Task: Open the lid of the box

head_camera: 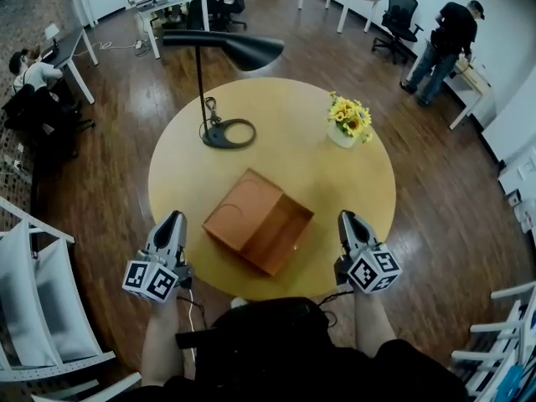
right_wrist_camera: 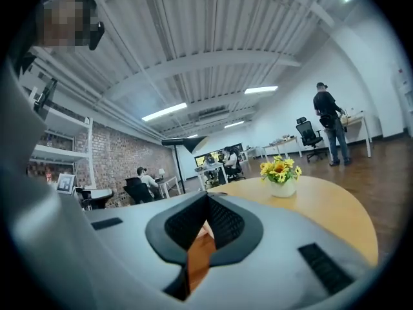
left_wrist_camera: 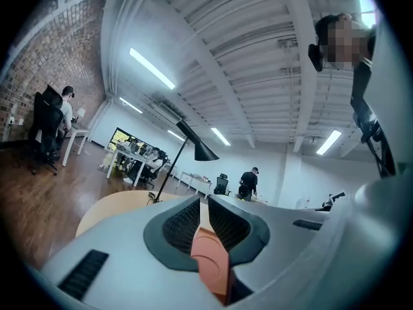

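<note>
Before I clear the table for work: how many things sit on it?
3: a lamp at the far left, flowers at the far right, a box at the near middle. Nothing seems hidden.

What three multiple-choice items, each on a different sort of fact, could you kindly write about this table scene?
1. Where does the lamp stand? A on the table, far left; B on the floor; C on a chair.
2. What colour are the flowers? A red; B yellow; C blue.
3. How do the jaws of the left gripper stand? A wide apart; B shut; C clamped on a cup.
Answers: 1 A, its base rests on the tabletop; 2 B, the blooms are yellow; 3 B, the left gripper view shows its jaws together, gripping nothing.
</note>
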`<state>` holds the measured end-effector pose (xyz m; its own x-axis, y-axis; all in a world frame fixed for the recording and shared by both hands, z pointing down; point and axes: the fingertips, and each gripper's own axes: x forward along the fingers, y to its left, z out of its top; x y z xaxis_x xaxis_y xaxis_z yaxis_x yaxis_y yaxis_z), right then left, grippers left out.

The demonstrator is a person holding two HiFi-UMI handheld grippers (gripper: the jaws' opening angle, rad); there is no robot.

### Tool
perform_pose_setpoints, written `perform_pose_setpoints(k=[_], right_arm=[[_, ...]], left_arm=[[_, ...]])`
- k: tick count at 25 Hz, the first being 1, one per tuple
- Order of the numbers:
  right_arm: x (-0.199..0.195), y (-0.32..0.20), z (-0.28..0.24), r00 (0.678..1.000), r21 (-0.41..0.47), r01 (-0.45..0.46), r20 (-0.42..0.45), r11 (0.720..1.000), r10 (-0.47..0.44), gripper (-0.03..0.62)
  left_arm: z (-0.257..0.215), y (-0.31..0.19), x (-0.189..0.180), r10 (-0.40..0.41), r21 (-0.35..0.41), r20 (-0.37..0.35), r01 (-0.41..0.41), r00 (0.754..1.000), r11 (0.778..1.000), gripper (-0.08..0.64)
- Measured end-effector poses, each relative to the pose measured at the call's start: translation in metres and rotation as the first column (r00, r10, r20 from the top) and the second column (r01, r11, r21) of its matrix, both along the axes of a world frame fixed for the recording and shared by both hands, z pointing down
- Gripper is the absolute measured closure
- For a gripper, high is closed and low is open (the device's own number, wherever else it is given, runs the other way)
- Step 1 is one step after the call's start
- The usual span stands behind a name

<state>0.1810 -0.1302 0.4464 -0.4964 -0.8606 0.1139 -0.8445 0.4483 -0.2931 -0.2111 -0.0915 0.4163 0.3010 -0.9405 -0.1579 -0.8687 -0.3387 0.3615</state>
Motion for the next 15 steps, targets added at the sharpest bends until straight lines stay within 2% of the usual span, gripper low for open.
perform_pose_setpoints(k=[6, 15], right_arm=[[-0.024, 0.003, -0.01, 0.998, 0.037, 0.051, -0.036, 0.998, -0.049, 0.591], [-0.034, -0.001, -0.006, 0.996, 0.024, 0.083, -0.043, 0.996, -0.082, 0.591]], left_arm=[[0.005, 0.017, -0.009, -0.048, 0.0, -0.028, 0.048, 0.998, 0.999, 0.525], [0.007, 0.029, -0.022, -0.103, -0.005, -0.038, 0.103, 0.994, 0.995, 0.525]])
